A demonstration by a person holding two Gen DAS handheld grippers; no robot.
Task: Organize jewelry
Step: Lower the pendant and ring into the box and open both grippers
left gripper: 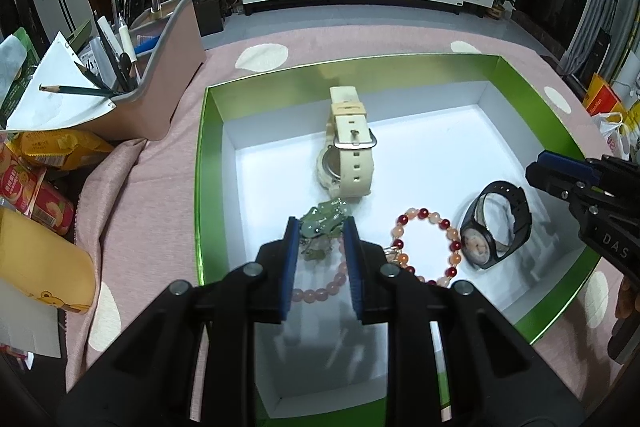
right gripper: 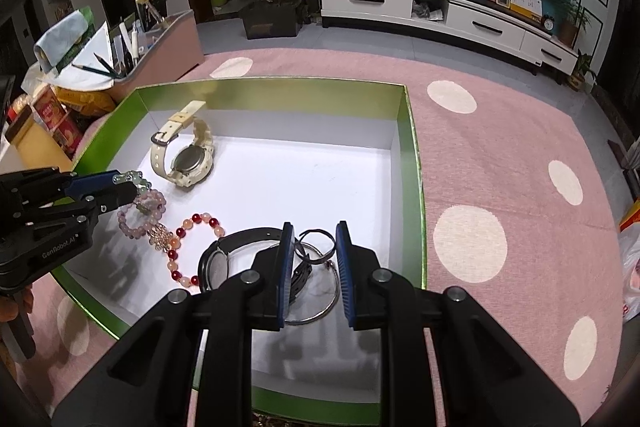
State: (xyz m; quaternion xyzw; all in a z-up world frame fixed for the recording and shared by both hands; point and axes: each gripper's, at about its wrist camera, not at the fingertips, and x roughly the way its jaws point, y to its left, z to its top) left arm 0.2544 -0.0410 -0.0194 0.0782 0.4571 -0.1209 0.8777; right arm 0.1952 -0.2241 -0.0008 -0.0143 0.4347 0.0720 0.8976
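A green-rimmed box (left gripper: 202, 187) (right gripper: 412, 167) with a white floor holds the jewelry. My left gripper (left gripper: 322, 227) (right gripper: 128, 185) is shut on the green jade charm (left gripper: 326, 221) (right gripper: 138, 182) of a pink bead bracelet (left gripper: 320, 293) (right gripper: 136, 223), whose beads trail onto the floor. A cream watch (left gripper: 350, 155) (right gripper: 188, 155) lies further back. A red and orange bead bracelet (left gripper: 428, 247) (right gripper: 188, 247) and a black watch (left gripper: 496, 227) (right gripper: 216, 263) lie side by side. My right gripper (right gripper: 315, 239) (left gripper: 534, 173) hovers narrowly open above a silver bangle (right gripper: 332, 303).
A pink pen holder (left gripper: 168, 67) with pencils, snack packets (left gripper: 52, 147) and a yellow case (left gripper: 40, 259) crowd the box's left side. The box sits on a pink spotted cloth (right gripper: 500, 147). A white TV cabinet (right gripper: 460, 15) stands beyond. A hand (left gripper: 628, 299) shows at the right edge.
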